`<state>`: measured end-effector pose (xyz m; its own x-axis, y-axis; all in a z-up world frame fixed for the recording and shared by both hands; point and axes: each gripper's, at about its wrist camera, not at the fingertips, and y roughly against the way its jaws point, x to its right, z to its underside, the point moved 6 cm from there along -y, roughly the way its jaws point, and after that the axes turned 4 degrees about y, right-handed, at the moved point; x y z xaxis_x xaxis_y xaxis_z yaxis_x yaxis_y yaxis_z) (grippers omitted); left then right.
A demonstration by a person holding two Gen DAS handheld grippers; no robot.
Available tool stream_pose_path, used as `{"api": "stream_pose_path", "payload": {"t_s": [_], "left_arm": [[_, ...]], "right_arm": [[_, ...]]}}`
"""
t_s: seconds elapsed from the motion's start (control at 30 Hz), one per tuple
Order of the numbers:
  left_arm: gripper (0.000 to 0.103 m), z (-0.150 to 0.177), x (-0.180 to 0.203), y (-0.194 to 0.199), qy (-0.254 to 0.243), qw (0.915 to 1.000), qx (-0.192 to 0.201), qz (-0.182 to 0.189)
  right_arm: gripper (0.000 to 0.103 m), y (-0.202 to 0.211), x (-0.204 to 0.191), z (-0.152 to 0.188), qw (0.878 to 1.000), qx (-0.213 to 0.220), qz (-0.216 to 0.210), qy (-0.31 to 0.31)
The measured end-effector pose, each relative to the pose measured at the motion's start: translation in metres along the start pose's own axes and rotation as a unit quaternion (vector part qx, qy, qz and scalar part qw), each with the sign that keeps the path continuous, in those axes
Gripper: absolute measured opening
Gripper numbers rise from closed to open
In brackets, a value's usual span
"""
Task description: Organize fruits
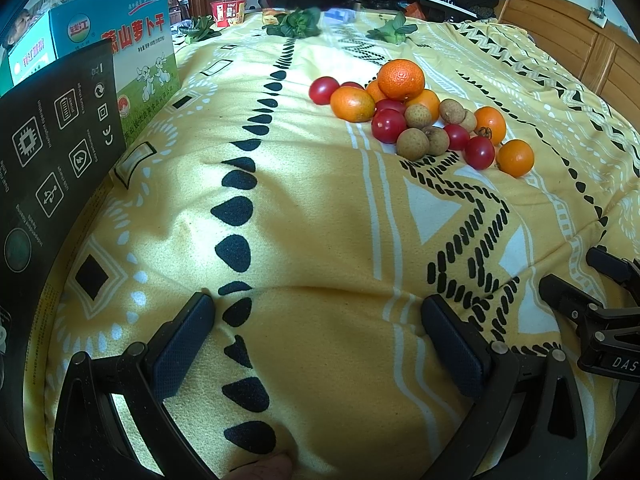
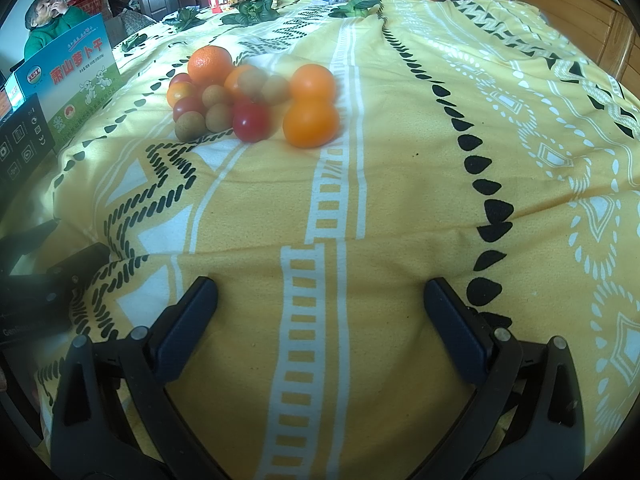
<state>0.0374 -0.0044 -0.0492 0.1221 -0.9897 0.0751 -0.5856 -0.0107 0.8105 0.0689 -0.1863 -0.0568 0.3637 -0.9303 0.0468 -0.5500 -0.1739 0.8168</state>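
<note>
We are holding the left gripper (image 1: 318, 316) low over a yellow patterned cloth (image 1: 312, 216), its two fingers spread wide with nothing between them, and the right gripper (image 2: 320, 300) is hanging the same way, fingers wide apart and empty. The fruit pile (image 1: 420, 116) is lying ahead of the left gripper and off to its right, well apart from the fingertips; from the right gripper it is sitting ahead and to the left. In it, a large orange (image 1: 401, 79) is resting on top of smaller oranges, with red cherry tomatoes (image 1: 388, 125) and brown round fruits (image 1: 412, 143) crowding against them, and one small orange (image 1: 515, 157) is lying at the pile's near right edge. Only bare cloth is lying between either gripper and the pile. Close on the left gripper's left side, a black box (image 1: 52, 152) is standing upright, and a blue carton (image 1: 132, 44) is standing just behind it. Far ahead, leafy greens (image 1: 296, 24) and a red cup (image 1: 228, 11) are sitting at the cloth's far edge. A person in green (image 2: 48, 28) is sitting beyond the carton in the right wrist view.
</note>
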Motion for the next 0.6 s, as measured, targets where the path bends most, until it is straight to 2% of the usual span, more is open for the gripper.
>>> {"api": "stream_pose_path", "payload": {"t_s": [0.6], "left_arm": [[0.103,0.0004,-0.0006,0.0006,0.001,1.0000,0.001,0.001]], "right_arm": [[0.103,0.0001,-0.0001,-0.0001,1.000,0.000,0.000,0.000]]}}
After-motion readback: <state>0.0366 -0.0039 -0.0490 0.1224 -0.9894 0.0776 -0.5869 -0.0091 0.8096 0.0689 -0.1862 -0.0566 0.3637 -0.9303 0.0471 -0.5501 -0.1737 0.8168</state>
